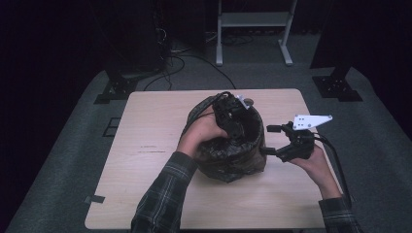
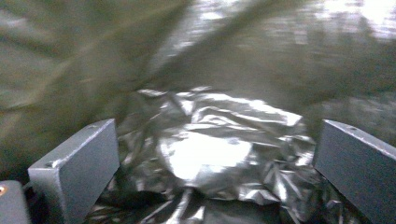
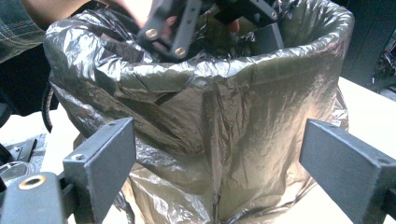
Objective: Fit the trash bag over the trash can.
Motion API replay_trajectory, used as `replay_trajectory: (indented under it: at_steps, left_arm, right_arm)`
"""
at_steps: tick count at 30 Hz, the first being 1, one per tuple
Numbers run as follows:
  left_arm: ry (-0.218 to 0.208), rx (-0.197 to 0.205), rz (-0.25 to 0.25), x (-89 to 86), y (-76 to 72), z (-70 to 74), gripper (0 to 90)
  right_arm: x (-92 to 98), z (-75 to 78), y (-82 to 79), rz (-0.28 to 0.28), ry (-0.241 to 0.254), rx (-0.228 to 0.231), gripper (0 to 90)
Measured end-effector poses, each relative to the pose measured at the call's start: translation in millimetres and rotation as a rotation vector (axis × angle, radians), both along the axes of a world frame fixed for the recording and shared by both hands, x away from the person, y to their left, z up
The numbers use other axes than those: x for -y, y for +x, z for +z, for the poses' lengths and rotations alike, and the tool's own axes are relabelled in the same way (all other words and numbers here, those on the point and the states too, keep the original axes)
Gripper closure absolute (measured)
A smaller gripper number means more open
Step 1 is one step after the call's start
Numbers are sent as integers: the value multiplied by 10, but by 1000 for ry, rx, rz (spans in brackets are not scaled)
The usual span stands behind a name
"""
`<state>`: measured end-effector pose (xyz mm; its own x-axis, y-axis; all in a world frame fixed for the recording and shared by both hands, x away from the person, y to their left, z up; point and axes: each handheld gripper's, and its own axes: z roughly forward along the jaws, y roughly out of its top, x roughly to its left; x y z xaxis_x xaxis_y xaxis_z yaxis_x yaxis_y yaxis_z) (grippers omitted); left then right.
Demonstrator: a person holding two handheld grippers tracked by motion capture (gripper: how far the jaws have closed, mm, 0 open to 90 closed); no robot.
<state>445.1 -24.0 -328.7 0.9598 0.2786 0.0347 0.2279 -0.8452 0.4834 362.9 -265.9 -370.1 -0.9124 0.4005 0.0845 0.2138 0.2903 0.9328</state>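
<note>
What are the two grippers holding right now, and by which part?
Nothing. The left gripper is down inside the black bag, jaws open over the crumpled plastic at its bottom. The right gripper waits beside the bag with open jaws.

The bin liner (image 1: pixel 233 155) is glossy dark grey-black plastic, reading translucent olive-grey with silvery highlights in the right gripper view. Both grippers, left gripper (image 1: pixel 232 114) and right gripper (image 1: pixel 272 140), are black; the right carries a light grey plate (image 1: pixel 310 121). The table (image 1: pixel 150 145) is pale wood-toned, and the sleeves (image 1: pixel 163 199) show a dark plaid pattern.
</note>
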Motion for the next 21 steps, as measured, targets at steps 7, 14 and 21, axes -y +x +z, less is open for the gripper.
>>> replay_trajectory:
  at_steps: [7, 14, 21]
  left_arm:
    - [48, -49, -37, 82, -118, -86, 0]
    - [76, -70, -53, 132, -132, -135, 0]
    - [-23, -13, -19, 33, -113, 53, 0]
  right_arm:
    - [-44, -18, -5, 4, -2, -1, 97]
    - [-55, -25, -1, 5, -3, -5, 96]
    - [-35, -5, -8, 2, 0, 1, 97]
